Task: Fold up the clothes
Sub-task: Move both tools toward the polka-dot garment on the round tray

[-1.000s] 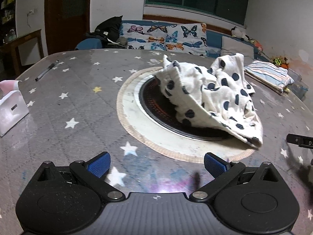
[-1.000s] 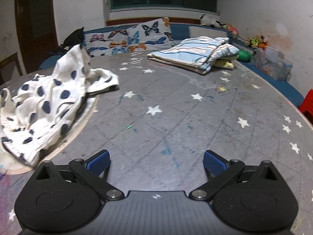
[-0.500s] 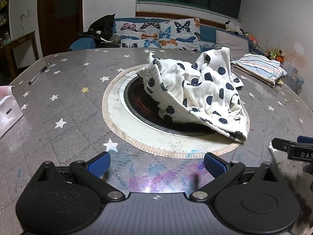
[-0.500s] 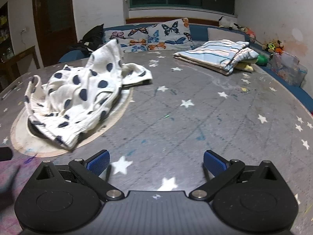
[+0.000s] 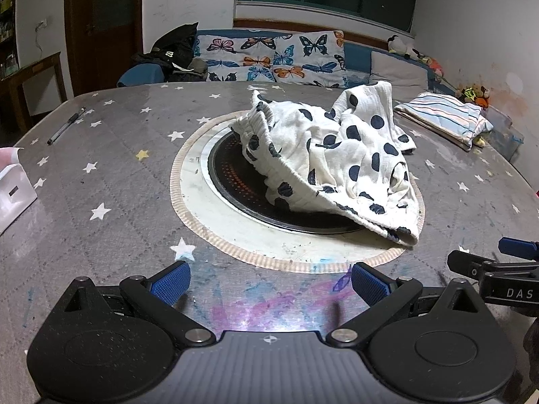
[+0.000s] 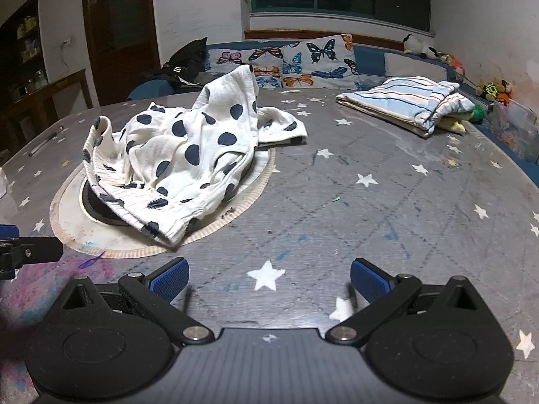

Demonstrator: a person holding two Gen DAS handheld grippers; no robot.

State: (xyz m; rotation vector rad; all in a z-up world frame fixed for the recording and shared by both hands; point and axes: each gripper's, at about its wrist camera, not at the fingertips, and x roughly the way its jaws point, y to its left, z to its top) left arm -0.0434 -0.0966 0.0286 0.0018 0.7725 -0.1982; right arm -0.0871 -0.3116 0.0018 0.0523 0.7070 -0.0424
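Observation:
A crumpled white garment with dark polka dots (image 5: 337, 161) lies in a heap over the round black hotplate (image 5: 232, 175) in the middle of the grey star-print table (image 5: 101, 175). It also shows in the right wrist view (image 6: 182, 158), left of centre. My left gripper (image 5: 269, 281) is open and empty near the table's front edge, short of the garment. My right gripper (image 6: 267, 277) is open and empty, to the right of the garment's near hem. The right gripper's finger shows at the right edge of the left wrist view (image 5: 485, 269).
A folded striped cloth (image 6: 407, 104) lies at the far right of the table. A pen (image 5: 65, 125) lies far left and a white box (image 5: 13, 192) at the left edge. A sofa with butterfly cushions (image 5: 269, 60) stands behind the table.
Both grippers have pulled back and turned left, so the garment sits further off and more central in both views. The garment has not moved. Both grippers stay open.

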